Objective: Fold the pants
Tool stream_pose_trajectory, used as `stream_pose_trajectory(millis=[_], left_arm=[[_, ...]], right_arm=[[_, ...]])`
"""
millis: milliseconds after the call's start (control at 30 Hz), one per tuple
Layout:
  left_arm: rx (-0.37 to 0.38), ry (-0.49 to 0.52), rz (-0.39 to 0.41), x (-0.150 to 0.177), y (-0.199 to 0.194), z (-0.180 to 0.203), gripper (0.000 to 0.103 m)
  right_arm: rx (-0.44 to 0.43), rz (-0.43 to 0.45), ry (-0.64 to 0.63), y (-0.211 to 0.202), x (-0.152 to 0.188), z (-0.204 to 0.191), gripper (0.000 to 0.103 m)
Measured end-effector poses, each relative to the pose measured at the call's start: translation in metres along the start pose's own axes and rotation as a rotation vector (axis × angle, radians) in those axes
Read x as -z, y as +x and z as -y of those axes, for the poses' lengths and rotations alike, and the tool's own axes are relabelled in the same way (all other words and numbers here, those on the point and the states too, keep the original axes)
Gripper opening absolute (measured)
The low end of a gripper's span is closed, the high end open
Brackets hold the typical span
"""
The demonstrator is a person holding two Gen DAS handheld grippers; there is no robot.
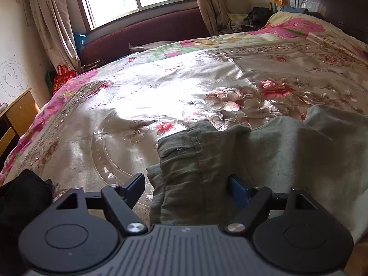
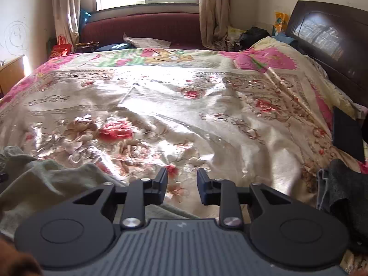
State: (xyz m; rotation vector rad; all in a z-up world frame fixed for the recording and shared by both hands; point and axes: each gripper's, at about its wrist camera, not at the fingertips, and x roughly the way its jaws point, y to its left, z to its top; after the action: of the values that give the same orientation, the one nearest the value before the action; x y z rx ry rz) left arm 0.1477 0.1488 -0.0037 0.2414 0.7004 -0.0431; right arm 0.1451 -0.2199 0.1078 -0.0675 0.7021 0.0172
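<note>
Nearest the lens in the left wrist view, the left gripper (image 1: 186, 185) is seen at the bottom of the frame with its jaws spread wide and nothing pinched; the grey-green pants (image 1: 264, 156) lie between and beyond the fingers, but the pads are not pressed on the cloth. The pants are bunched in folds across the lower right of that frame, resting on the floral bedspread (image 1: 142, 87), with a stitched hem edge turned toward the centre. A dark garment (image 1: 20, 195) is seen at the lower left edge. In the right wrist view, the right gripper (image 2: 182, 185) is shown at the bottom centre with its jaws partly parted and only bedspread (image 2: 161, 96) visible in the gap. The pants (image 2: 46, 184) are found at the lower left of that frame, apart from the fingertips. A dark grey cloth (image 2: 340, 191) lies at the lower right, and a dark wooden headboard (image 2: 329, 39) stands at the upper right.
</note>
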Motion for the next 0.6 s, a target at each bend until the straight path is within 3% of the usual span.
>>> stream_pose_trajectory(millis=[67, 133, 200, 367, 500, 533, 567, 600], left_arm=[[0.014, 0.0, -0.021, 0.003, 0.007, 0.001, 0.092], [0.034, -0.025, -0.026, 0.003, 0.01, 0.0, 0.085], [0.05, -0.054, -0.028, -0.001, 0.01, -0.004, 0.065], [0.096, -0.18, -0.043, -0.01, 0.01, -0.029, 0.048], [0.091, -0.195, 0.002, -0.008, 0.002, -0.036, 0.043], [0.077, -0.188, 0.008, -0.008, 0.003, -0.036, 0.041], [0.067, -0.189, 0.011, -0.008, 0.005, -0.036, 0.038], [0.055, -0.205, 0.01, -0.008, 0.009, -0.038, 0.037]], right_arm=[[-0.016, -0.003, -0.036, 0.001, -0.003, -0.002, 0.033], [-0.122, -0.036, -0.064, 0.011, -0.005, -0.016, 0.034], [-0.247, -0.082, -0.053, 0.036, -0.005, -0.036, 0.035], [-0.466, -0.217, -0.035, 0.114, -0.01, -0.085, 0.035], [-0.51, -0.296, -0.043, 0.144, -0.01, -0.101, 0.034], [-0.513, -0.296, -0.045, 0.145, -0.01, -0.101, 0.021], [-0.515, -0.298, -0.05, 0.144, -0.01, -0.1, 0.0], [-0.513, -0.299, -0.049, 0.143, -0.01, -0.099, 0.0]])
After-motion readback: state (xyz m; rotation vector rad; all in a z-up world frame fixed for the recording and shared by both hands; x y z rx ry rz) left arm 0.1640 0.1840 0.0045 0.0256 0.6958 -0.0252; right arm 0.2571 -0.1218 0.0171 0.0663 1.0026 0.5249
